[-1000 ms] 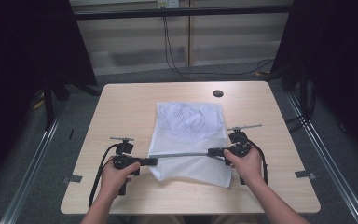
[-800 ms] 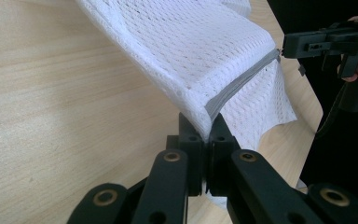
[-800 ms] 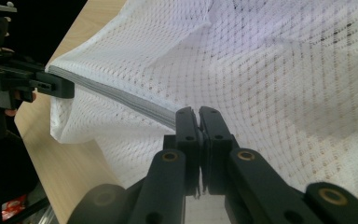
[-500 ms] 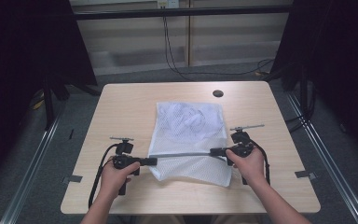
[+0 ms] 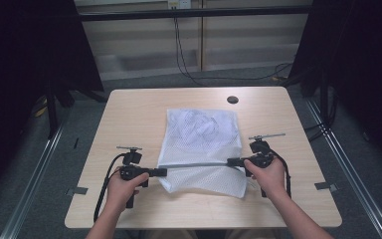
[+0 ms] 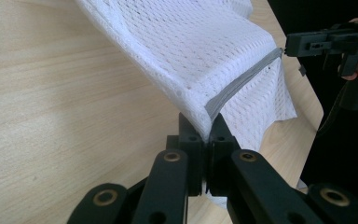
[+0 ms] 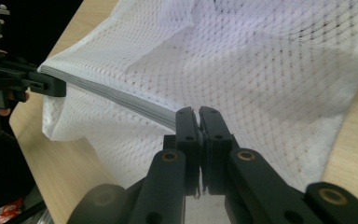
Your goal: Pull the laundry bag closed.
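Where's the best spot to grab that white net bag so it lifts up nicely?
Grab the grey band along the mesh bag, one end each, coming in from either side. It looks firmer than the floppy netting, and it is pulled straight between the left gripper and right gripper, both shut on it.

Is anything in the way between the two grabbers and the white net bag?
No. The left gripper and right gripper are both shut on the mesh bag's grey band, stretched between them above the table.
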The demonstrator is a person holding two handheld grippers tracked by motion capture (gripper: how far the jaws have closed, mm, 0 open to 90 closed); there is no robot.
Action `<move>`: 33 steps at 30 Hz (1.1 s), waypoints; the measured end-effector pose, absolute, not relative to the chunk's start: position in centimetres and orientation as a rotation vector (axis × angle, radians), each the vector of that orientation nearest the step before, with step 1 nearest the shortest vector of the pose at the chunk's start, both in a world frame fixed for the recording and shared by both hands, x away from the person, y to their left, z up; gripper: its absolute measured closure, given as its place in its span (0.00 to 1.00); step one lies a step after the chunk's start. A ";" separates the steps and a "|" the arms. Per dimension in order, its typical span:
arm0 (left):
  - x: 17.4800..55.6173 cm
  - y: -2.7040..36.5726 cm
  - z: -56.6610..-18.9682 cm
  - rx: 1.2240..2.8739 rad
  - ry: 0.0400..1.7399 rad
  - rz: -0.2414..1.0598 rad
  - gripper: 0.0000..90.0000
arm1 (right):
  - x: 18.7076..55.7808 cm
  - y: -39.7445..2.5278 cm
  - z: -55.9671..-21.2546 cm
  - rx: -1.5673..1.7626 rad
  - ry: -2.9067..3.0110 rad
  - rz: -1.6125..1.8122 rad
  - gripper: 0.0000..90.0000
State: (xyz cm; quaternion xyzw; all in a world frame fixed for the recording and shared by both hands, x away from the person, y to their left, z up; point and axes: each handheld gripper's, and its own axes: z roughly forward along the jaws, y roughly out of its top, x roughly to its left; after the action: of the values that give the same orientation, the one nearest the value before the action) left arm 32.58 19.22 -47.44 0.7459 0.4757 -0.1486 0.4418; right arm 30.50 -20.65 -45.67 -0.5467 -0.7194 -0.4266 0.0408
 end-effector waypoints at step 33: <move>32.6 19.2 -47.5 1.870 1.173 -0.375 0.97 | 30.4 -21.9 -45.5 -1.711 -2.193 -1.308 0.97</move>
State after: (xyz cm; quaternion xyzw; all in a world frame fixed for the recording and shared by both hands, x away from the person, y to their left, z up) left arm 32.59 19.15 -47.49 0.7516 0.4714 -0.1507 0.4362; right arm 30.43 -21.91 -45.53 -0.5563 -0.7130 -0.4255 0.0342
